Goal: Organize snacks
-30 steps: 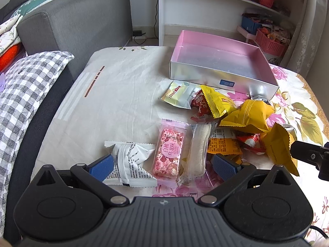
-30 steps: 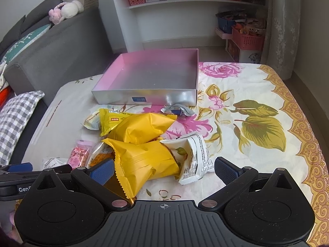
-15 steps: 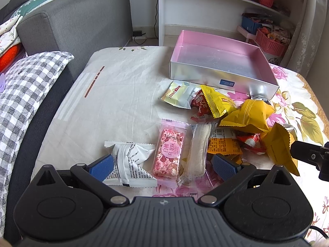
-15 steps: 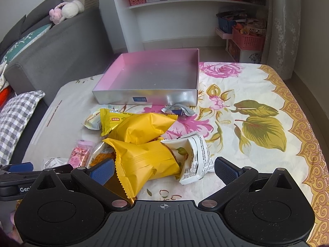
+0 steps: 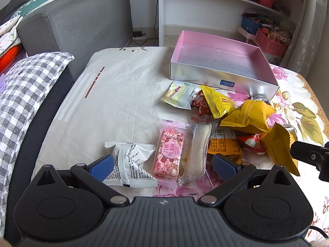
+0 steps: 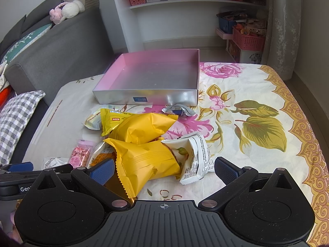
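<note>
Two hand-held grippers hover with their jaws spread wide and nothing between them, so I judge the sorting has not yet begun: the shallow square box with pink inner walls and silver outer sides [image 6: 148, 76] holds nothing, its silvery floor bare in both views. Every snack lies on the flowered cloth on the near side of that box, loosely heaped. Just beside the box's near wall sit a pale green-and-white packet [image 5: 181, 95], a small crumpled silver wrapper [image 6: 178, 110] and a flat yellow packet with a red label [image 5: 219, 103]; nearer the cameras, away from the box, lie two puffy yellow pillow bags [image 6: 141, 128], one overlapping the other. The left gripper [image 5: 163, 165] hangs over the snacks farthest from the box: a white printed packet [image 5: 131, 164], a clear-wrapped pink nougat bar [image 5: 169, 152] and a clear-wrapped pale oblong biscuit [image 5: 198, 150], side by side between its blue pads. The right gripper [image 6: 164, 168] straddles the nearer yellow bag [image 6: 148, 164] and a white packet with black text [image 6: 195, 160]. The next move probably calls for lowering onto a single packet, closing gently, as the bags look air-filled and slippery, and carrying it over the box's wall
</note>
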